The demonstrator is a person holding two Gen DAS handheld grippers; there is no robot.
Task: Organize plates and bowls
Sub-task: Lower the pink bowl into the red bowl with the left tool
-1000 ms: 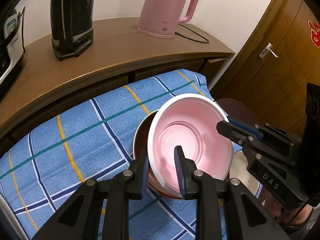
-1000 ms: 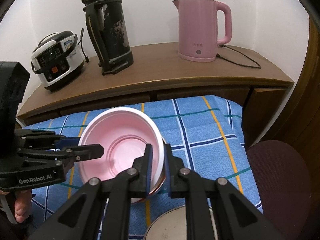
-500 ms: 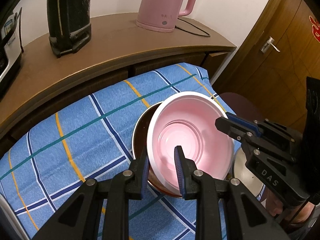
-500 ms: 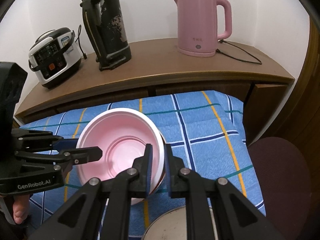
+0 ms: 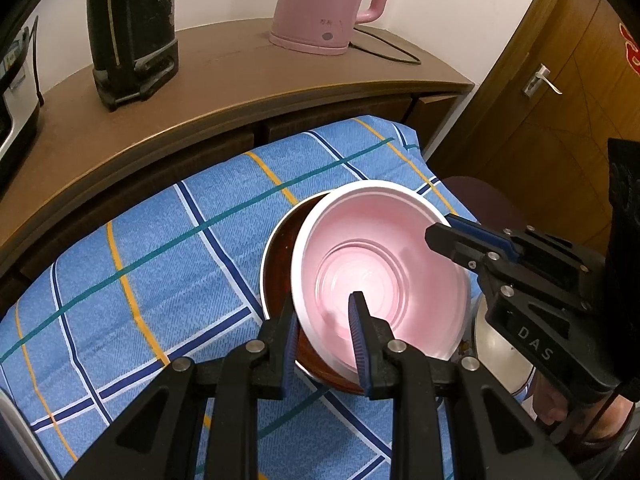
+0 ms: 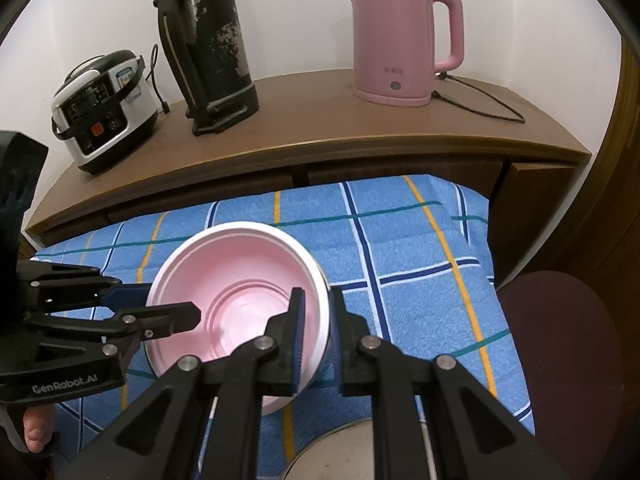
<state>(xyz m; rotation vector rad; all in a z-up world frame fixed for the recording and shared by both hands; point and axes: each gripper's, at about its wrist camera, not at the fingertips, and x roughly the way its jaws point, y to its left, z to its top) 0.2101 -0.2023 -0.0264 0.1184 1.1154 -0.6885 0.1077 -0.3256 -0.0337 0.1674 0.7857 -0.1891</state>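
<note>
The pink bowl [image 5: 384, 276] looks like smooth, glossy plastic with a white rim. The checked cloth [image 5: 160, 280] is woven and matt (its weave shows plainly). The sideboard top [image 6: 320, 136] is smooth wood; the pink kettle [image 6: 400, 36] satin plastic.

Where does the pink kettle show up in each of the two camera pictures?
Left wrist view: the pink kettle stands at the top centre, on the wooden counter, its top cut off by the frame.
Right wrist view: the kettle is at the upper right, seen whole.
Shared landmark: the pink bowl over the blue checked cloth.
</note>
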